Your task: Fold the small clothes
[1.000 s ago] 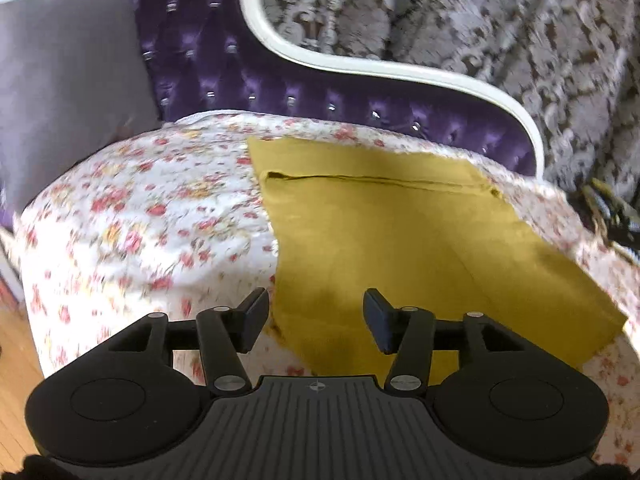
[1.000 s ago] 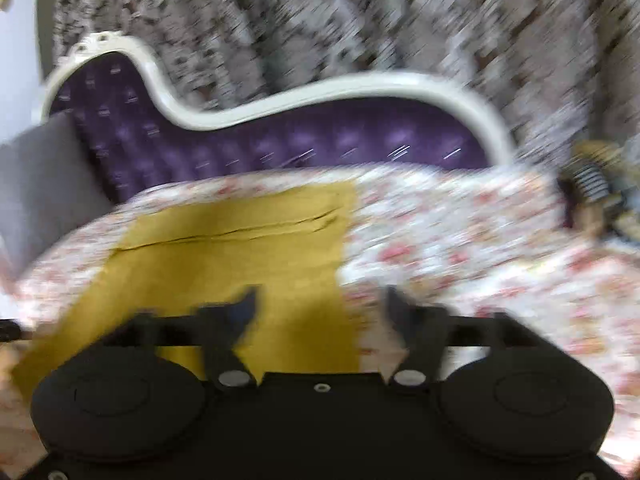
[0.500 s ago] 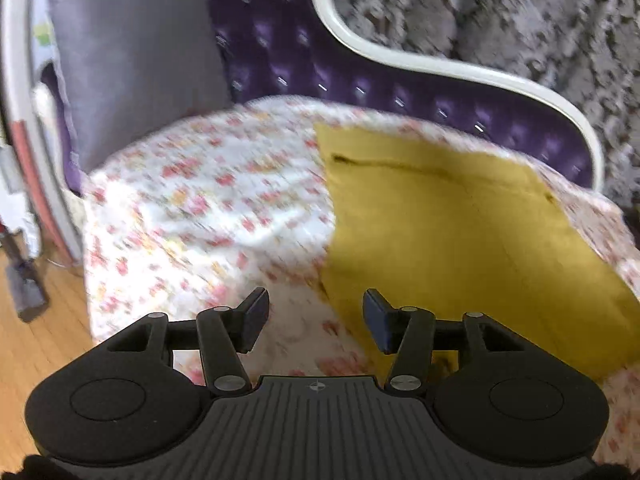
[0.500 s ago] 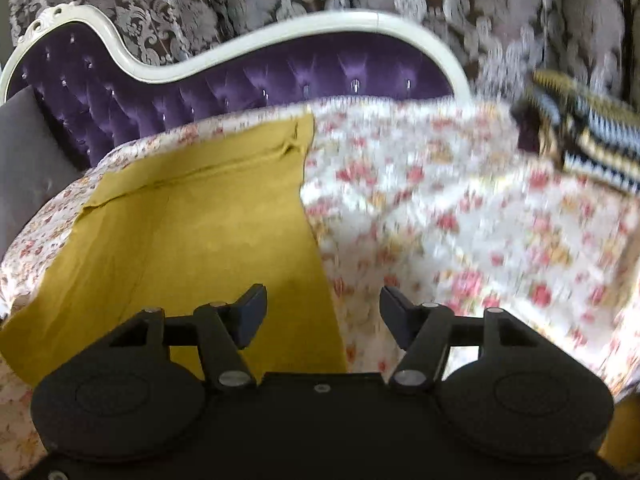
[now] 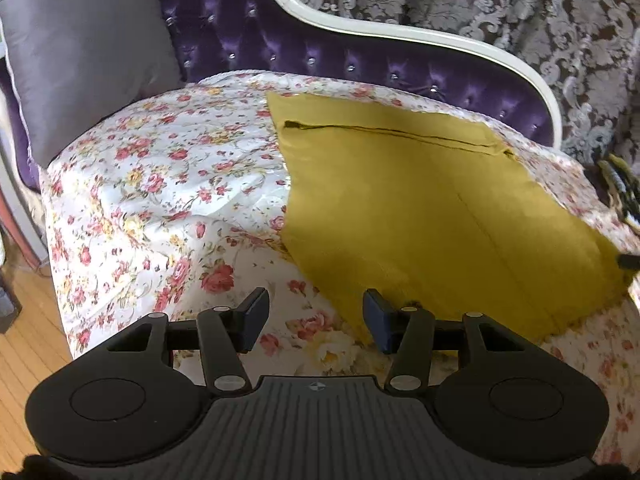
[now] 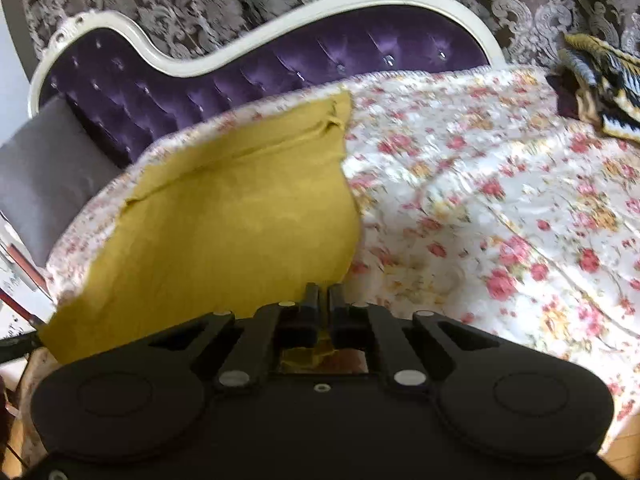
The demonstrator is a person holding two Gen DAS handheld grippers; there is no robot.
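Note:
A mustard-yellow cloth (image 5: 432, 216) lies flat on the floral quilt (image 5: 168, 184) of a sofa, with a seam line near its far edge. My left gripper (image 5: 316, 316) is open and empty, low over the quilt at the cloth's near left corner. In the right wrist view the same cloth (image 6: 240, 232) lies to the left. My right gripper (image 6: 324, 300) is shut on the cloth's near right corner. The tip of the right gripper (image 5: 630, 260) shows at the left wrist view's right edge.
A grey cushion (image 5: 80, 52) leans at the sofa's left end. The purple tufted backrest (image 5: 360, 60) with white trim runs behind. A striped yellow-black knit (image 6: 600, 80) lies at the far right. Wood floor (image 5: 24, 360) shows lower left.
My right gripper has closed on the cloth's near right corner. My left gripper has swung left then settled at the near left corner, still open.

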